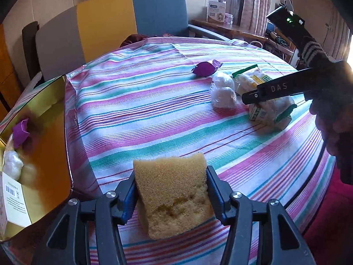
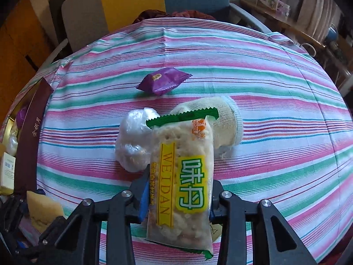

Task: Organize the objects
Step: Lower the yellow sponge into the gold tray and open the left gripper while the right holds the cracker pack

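The left gripper (image 1: 171, 195) pinches a yellow sponge (image 1: 174, 196) between its jaws; the sponge is a thick, porous wedge with a ragged, torn patch on its near face, held above the near edge of the striped cloth (image 1: 154, 101). To its left stands a gold tin (image 1: 44, 137), open, with a purple wrapper (image 1: 20, 131) and a white plastic-wrapped ball (image 1: 12, 164) inside, and a labelled white box (image 1: 15, 201) at its near end.

The right gripper (image 2: 178, 201) has its jaws pressed on a snack pack (image 2: 182, 181); the pack is clear film with a green serrated seal at each end, pale crumbly biscuit showing through, a yellow band reading WEIDAN and a yellow-green label with Chinese characters (it stands lengthwise along the fingers). Just left of the pack lies a crumpled white plastic bundle (image 2: 134, 141), touching it or nearly so; behind the pack lies a cream sock (image 2: 229, 123). Farther back, apart from these, rests a purple candy (image 2: 164, 81) in a pillow wrapper with crimped ends. Beyond the table stands a chair (image 1: 123, 19) with grey, yellow and blue panels.
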